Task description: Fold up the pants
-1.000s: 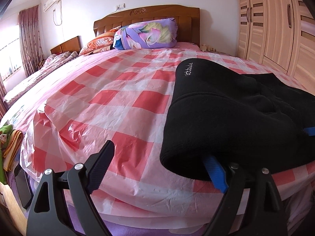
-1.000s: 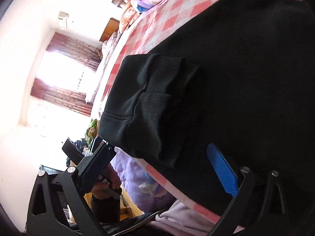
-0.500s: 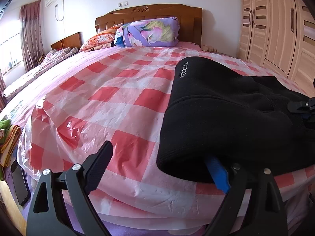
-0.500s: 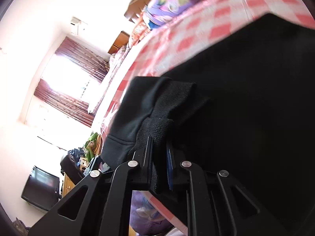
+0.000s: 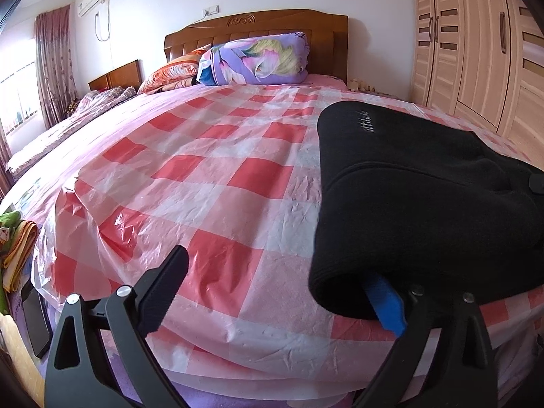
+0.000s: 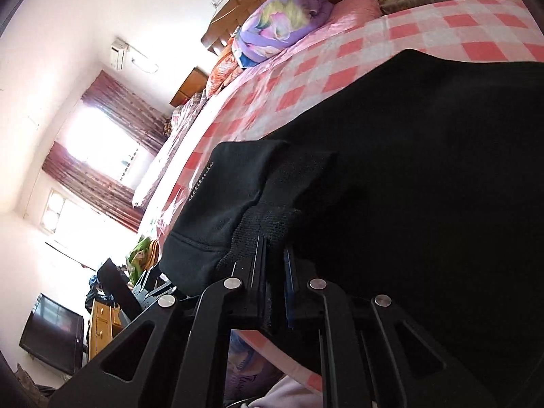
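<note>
Black pants (image 5: 425, 197) lie folded on the right side of the bed, at its near edge. My left gripper (image 5: 272, 278) is open at the bed's edge; its right blue-padded finger (image 5: 384, 301) is tucked under the pants' folded edge, its left finger rests on bare plastic sheet. In the right wrist view the pants (image 6: 425, 170) fill the right half. My right gripper (image 6: 273, 255) is shut on the pants' ribbed cuff (image 6: 272, 224).
The bed (image 5: 204, 176) is covered by a red-and-white checked plastic sheet. Pillows (image 5: 251, 59) lie against the wooden headboard. A wardrobe (image 5: 476, 51) stands on the right. Folded clothes (image 5: 13, 238) and a dark screen are by the bed's left corner.
My right gripper has closed on the ribbed cuff of the pants; it was open a second ago. The left gripper stays open, shifted only slightly.
</note>
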Action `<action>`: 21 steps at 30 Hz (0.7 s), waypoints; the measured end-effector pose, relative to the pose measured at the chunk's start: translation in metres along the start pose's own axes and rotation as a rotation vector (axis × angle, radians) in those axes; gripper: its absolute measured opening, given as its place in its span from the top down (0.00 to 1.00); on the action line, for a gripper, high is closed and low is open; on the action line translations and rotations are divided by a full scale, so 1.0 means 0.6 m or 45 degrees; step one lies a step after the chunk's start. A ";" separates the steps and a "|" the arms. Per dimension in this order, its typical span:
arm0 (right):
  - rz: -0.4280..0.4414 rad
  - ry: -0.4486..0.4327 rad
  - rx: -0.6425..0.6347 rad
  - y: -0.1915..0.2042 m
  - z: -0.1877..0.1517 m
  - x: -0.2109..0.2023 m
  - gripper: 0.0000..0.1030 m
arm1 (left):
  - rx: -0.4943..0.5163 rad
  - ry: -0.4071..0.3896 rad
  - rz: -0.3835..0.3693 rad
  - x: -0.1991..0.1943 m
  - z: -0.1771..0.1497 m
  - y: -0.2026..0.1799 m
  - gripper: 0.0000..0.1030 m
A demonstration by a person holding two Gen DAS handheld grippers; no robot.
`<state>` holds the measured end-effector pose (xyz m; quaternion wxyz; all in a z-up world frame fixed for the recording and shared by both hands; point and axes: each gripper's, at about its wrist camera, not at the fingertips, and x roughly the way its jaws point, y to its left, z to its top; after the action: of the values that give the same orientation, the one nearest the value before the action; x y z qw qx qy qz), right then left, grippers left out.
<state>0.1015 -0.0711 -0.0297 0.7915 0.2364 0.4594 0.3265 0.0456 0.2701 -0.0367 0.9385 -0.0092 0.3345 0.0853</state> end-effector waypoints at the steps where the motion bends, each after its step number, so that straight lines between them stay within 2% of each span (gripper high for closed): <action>1: 0.010 -0.016 0.016 -0.005 0.006 -0.008 0.90 | -0.010 0.002 -0.012 -0.001 0.000 0.000 0.04; 9: -0.085 -0.173 -0.198 0.059 0.068 -0.078 0.91 | 0.047 -0.022 -0.009 -0.015 0.013 -0.029 0.04; 12: -0.133 -0.152 -0.175 0.033 0.061 -0.073 0.90 | 0.076 -0.015 0.008 -0.013 0.010 -0.038 0.04; 14: -0.074 -0.009 -0.127 -0.003 0.040 -0.030 0.89 | 0.079 -0.003 0.020 -0.007 0.007 -0.038 0.04; 17: -0.057 0.176 -0.006 -0.043 0.006 0.024 0.75 | 0.049 0.022 0.026 0.003 0.003 -0.027 0.04; 18: -0.046 0.195 0.036 -0.052 -0.003 0.030 0.62 | 0.037 0.029 0.021 0.005 0.003 -0.022 0.04; 19: -0.022 0.199 0.062 -0.057 -0.007 0.030 0.41 | 0.027 0.032 0.015 0.005 0.003 -0.018 0.04; 21: 0.085 0.165 0.070 -0.051 -0.008 0.014 0.16 | 0.026 0.030 0.020 0.003 0.003 -0.014 0.03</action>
<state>0.1095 -0.0855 -0.0572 0.7418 0.2517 0.5105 0.3546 0.0494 0.2624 -0.0367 0.9339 0.0018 0.3464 0.0891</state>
